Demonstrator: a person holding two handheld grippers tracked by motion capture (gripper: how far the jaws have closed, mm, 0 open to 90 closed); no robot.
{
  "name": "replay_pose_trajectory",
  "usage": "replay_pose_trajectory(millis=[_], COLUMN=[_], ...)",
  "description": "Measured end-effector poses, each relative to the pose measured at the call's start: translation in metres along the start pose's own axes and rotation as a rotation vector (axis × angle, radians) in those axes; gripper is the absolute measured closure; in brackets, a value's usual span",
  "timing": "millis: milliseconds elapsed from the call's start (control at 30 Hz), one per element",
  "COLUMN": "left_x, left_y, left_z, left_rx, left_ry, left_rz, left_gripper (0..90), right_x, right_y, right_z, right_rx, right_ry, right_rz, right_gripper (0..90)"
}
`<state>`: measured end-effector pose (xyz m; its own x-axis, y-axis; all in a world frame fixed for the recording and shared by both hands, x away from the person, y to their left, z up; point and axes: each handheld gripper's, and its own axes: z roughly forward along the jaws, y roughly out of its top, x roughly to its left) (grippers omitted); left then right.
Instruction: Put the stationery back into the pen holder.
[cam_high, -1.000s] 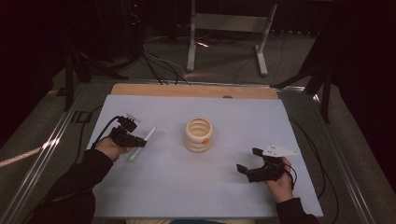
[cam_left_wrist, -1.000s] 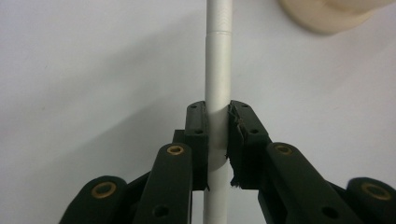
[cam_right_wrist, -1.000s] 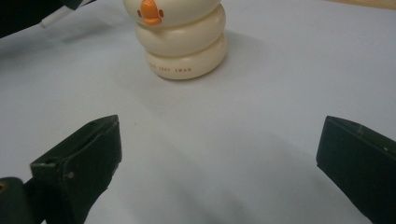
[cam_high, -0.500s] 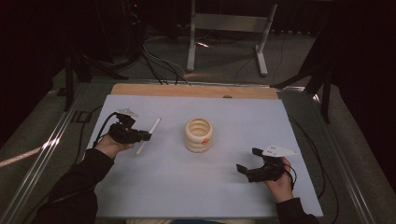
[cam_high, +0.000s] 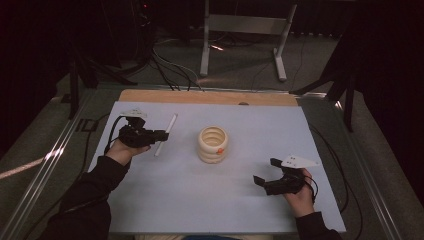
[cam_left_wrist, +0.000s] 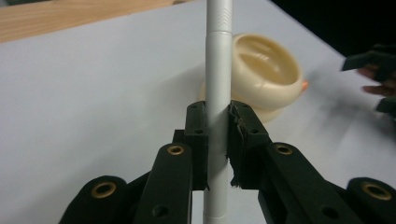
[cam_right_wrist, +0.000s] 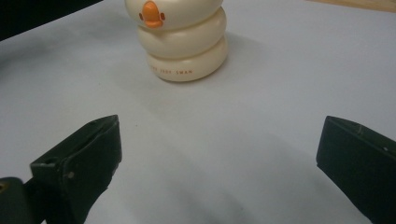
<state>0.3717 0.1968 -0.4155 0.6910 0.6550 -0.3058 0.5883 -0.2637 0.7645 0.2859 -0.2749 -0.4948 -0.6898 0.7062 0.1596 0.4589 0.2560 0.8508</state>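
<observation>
Left gripper (cam_high: 161, 135): I have its jaws clamped around the white pen (cam_high: 165, 134), gripping partway along the barrel; in the left gripper view the pen (cam_left_wrist: 217, 93) stands straight up between the pads.
Right gripper (cam_high: 265, 179): I hold it wide apart with nothing in it, low over the table (cam_high: 165, 200), well to the right of the holder.
Holder (cam_high: 213, 144): a cream ringed pot with an orange beak, upright in the middle of the table, open at the top, with the pen off to its left and apart from it.
Likely aim: I judge the pen is meant for the holder's mouth.
Risk, slip: the barrel is smooth and round, and one pad (cam_left_wrist: 236, 140) looks frayed, so the pen could rotate or slide when I tilt it.
Risk, tip-over: the holder (cam_right_wrist: 183, 37) looks light; if the pen's end catches the rim instead of the opening, it may topple or skid.
Risk, no brace: my right gripper sits away from the holder, so nothing steadies it.
</observation>
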Motion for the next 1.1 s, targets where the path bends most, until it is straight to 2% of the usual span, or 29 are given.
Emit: replay_pose_trajectory(millis=[200, 233, 267, 333, 533, 1100], left_x=[-0.004, -0.005, -0.005, -0.005, -0.009, -0.026], left_y=[0.006, 0.008, 0.008, 0.009, 0.011, 0.039], left_z=[0.004, 0.007, 0.007, 0.012, 0.024, 0.051], left_rx=[-0.029, -0.039, -0.039, -0.066, -0.079, -0.109], left_ry=[-0.028, -0.046, -0.046, -0.087, -0.105, -0.150], left_rz=[0.008, 0.007, 0.007, -0.002, 0.010, 0.034], left_gripper=[79.6, 79.6, 79.5, 79.6, 79.5, 79.5], right_x=[0.000, 0.000, 0.000, 0.000, 0.001, 0.001], right_y=[0.000, 0.000, 0.000, 0.000, 0.000, 0.001], right_z=[0.000, 0.000, 0.000, 0.000, 0.000, 0.001], right_rx=[0.001, 0.001, 0.001, 0.001, 0.003, -0.001], right_ry=[0.000, 0.001, 0.001, 0.000, -0.001, 0.010], right_rz=[-0.004, -0.004, -0.004, -0.004, -0.011, -0.011], right_gripper=[0.0, 0.0, 0.0, 0.0, 0.0, 0.0])
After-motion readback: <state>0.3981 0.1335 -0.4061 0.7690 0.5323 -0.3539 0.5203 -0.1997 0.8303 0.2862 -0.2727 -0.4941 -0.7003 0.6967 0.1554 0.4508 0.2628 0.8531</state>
